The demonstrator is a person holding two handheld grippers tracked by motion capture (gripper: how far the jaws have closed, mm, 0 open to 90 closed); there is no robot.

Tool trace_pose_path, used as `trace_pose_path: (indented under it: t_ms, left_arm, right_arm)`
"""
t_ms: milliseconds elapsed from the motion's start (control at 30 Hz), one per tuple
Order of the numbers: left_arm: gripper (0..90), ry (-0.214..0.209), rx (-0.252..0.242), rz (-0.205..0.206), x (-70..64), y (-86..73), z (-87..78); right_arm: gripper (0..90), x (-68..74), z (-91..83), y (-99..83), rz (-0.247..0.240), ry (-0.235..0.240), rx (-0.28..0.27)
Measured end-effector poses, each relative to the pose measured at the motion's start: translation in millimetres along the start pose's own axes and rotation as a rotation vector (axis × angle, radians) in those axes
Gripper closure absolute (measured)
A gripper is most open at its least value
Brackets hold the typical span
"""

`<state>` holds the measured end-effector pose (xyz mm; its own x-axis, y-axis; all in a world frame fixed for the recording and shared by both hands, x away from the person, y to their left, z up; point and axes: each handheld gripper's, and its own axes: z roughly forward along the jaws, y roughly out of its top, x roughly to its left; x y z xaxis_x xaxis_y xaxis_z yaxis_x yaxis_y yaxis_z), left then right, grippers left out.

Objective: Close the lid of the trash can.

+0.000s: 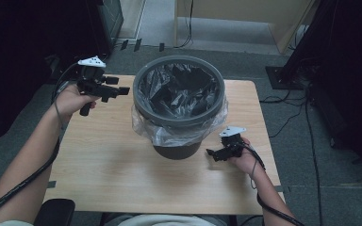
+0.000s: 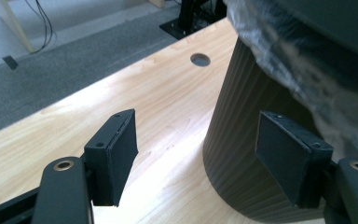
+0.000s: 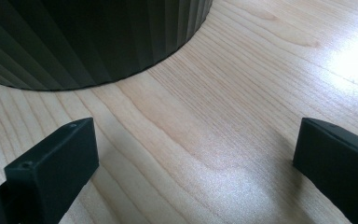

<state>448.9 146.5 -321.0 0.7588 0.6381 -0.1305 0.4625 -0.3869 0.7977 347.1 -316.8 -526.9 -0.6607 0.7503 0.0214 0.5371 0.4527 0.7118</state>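
Office or lab: carpeted floor (image 1: 311, 188), trailing cables (image 1: 287, 99), plain wooden table (image 1: 122, 174).

A dark grey waste bin (image 1: 179, 106) lined with a clear plastic bag (image 1: 169, 134) stands mid-bench (image 1: 113, 174). The left tongs (image 1: 122, 90) are held raised just beside its rim, jaws pointing toward it. The right tongs (image 1: 210, 154) sit low near the bin's base, jaws apart.

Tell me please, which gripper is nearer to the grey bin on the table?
The right gripper, probably: it is low by the foot of the bin, jaws open and apart from it. The left gripper, also open, hangs beside the rim, near but not touching.
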Motion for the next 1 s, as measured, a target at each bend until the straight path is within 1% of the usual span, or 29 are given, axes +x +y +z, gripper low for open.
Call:
trace_pose_path:
  t_ms: [33,67,167,200,267,300,333,367,400,467,567,633,667,700,733,767,933,1000]
  left_arm:
    - [29.1,-0.019,0.004,0.002,1.2,-2.2,0.8]
    - [29.1,-0.031,0.008,-0.005,1.4,-4.2,1.9]
    - [28.9,-0.031,0.031,-0.020,1.6,-10.4,6.4]
    - [27.2,-0.030,0.031,-0.026,1.3,-12.0,8.1]
    - [20.7,-0.043,0.045,-0.038,1.8,-16.1,11.0]
    - [15.7,-0.059,0.050,-0.037,2.1,-18.1,11.8]
    - [10.2,-0.077,0.048,-0.040,1.9,-20.2,12.6]
    - [7.3,-0.086,0.040,-0.040,1.9,-22.2,13.3]
    - [7.0,-0.085,0.036,-0.041,2.2,-23.9,14.0]
    - [7.0,-0.085,0.022,-0.060,3.5,-27.4,15.6]
    - [7.2,-0.066,0.015,-0.074,5.0,-32.4,17.8]
    - [8.8,-0.063,0.013,-0.087,6.0,-36.1,19.0]
    - [14.0,-0.058,0.015,-0.088,6.4,-38.2,19.8]
    - [15.3,-0.043,0.015,-0.090,5.9,-40.2,21.5]
    - [15.3,-0.023,0.018,-0.084,5.6,-43.0,23.4]
    - [15.3,-0.017,0.019,-0.081,5.6,-44.9,24.3]
    - [15.3,-0.013,0.013,-0.087,5.1,-56.0,29.9]
    - [15.3,-0.007,0.017,-0.071,2.5,-60.0,32.4]
  right_arm:
    - [0.0,0.0,0.0,0.0,0.000,0.000,0.000]
    - [0.0,0.0,0.0,0.0,0.000,0.000,0.000]
    - [0.0,0.0,0.0,0.0,0.000,0.000,0.000]
    - [0.0,0.0,0.0,0.0,0.000,0.000,0.000]
    - [0.0,0.0,0.0,0.0,0.000,0.000,0.000]
    - [0.0,0.0,0.0,0.0,0.000,0.000,0.000]
    - [0.0,0.0,0.0,0.0,0.000,0.000,0.000]
    - [0.0,0.0,0.0,0.0,0.000,0.000,0.000]
    - [0.0,0.0,0.0,0.0,0.000,0.000,0.000]
    - [0.0,0.0,0.0,0.0,0.000,0.000,0.000]
    - [0.0,-0.1,-0.1,0.0,-0.002,0.001,0.001]
    - [0.0,-0.1,-0.1,-0.1,-0.002,0.001,0.001]
    - [0.0,-0.1,-0.1,-0.1,-0.002,0.001,0.001]
    - [0.0,-0.1,-0.1,-0.1,-0.002,0.001,0.001]
    - [0.0,-0.1,-0.1,-0.1,-0.002,0.001,0.001]
    - [0.0,-0.1,-0.1,-0.1,-0.003,0.001,0.001]
    - [0.0,-0.1,-0.1,-0.1,-0.002,0.001,0.001]
    - [0.0,-0.1,0.0,-0.1,-0.002,0.001,0.000]
